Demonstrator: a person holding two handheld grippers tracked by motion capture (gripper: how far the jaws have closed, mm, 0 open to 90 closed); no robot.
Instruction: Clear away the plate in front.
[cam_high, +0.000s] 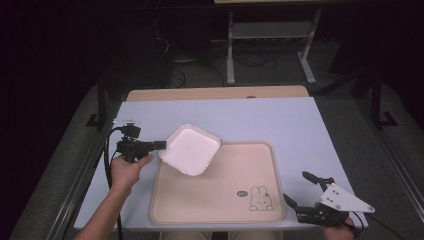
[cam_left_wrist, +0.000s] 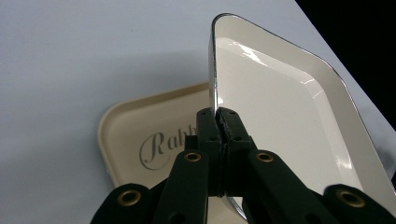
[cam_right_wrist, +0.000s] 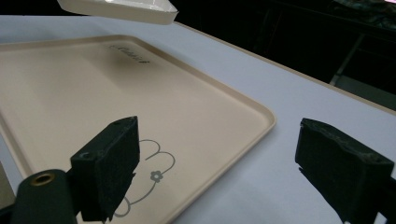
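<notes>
A: At the left edge of the table (cam_high: 300, 120) we see the left gripper (cam_high: 159, 145), with its jaws pressed together on the rim of the white square dish (cam_high: 190, 149). Where is the dish exactly?

B: It is lifted and tilted, above the far-left corner of the beige tray (cam_high: 220, 200), and part of it hangs out over the table. In the left gripper view the jaws pinch only the thin rim of the dish (cam_left_wrist: 280, 121).

A: So we judge that the grip is small. To put the dish down well, we should lower it slowly, make it level first, and release only when the bottom rests flat on the tray.

B: And at the right, near the tray's near-right corner, the right gripper (cam_high: 306, 187) has its jaws wide apart and holds nothing. It is beside the rabbit drawing (cam_high: 260, 197).
</notes>
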